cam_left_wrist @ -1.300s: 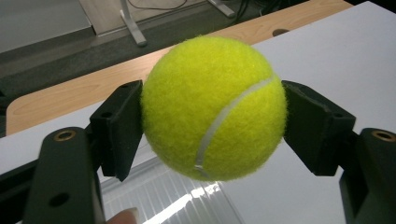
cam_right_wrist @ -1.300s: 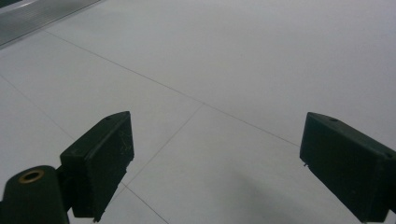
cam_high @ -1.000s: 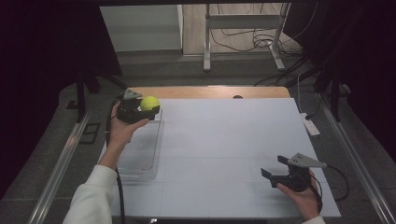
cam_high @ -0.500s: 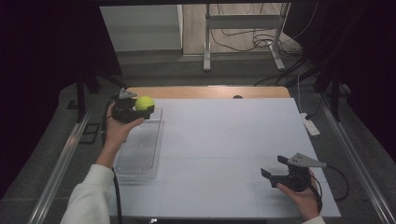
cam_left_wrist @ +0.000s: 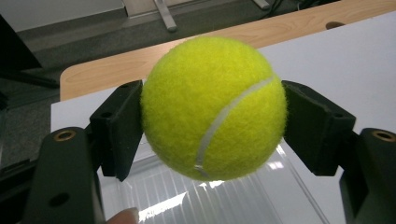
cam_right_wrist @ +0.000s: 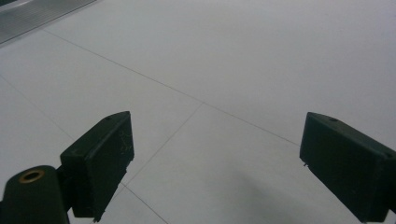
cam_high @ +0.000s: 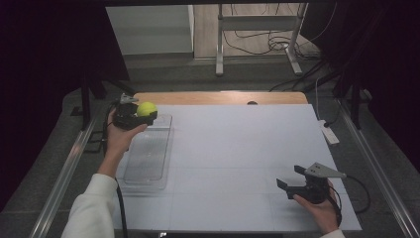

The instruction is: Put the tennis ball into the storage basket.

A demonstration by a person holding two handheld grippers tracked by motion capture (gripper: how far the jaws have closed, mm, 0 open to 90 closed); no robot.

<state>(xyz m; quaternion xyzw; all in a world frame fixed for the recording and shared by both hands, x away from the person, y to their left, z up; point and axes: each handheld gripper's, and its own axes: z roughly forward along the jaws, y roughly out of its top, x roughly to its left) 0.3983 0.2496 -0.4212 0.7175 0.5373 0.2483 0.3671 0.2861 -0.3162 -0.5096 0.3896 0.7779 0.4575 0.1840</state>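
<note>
At the upper left of the high view, a yellow tennis ball (cam_high: 146, 108) is clamped between the pads of the left hand-held gripper (cam_high: 143, 115), above the far end of a clear plastic tray (cam_high: 148, 158) on the white tabletop (cam_high: 237, 148). Since the earlier frame, ball and gripper have shifted slightly toward the upper left. At the lower right, the right hand-held gripper (cam_high: 289, 177) is held unchanged, jaws spread and empty.

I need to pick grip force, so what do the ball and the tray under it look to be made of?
Tennis ball: fuzzy yellow felt with a white seam, probably over rubber. Tray: clear, glossy, ribbed, likely hard plastic; the table shows through it.
</note>
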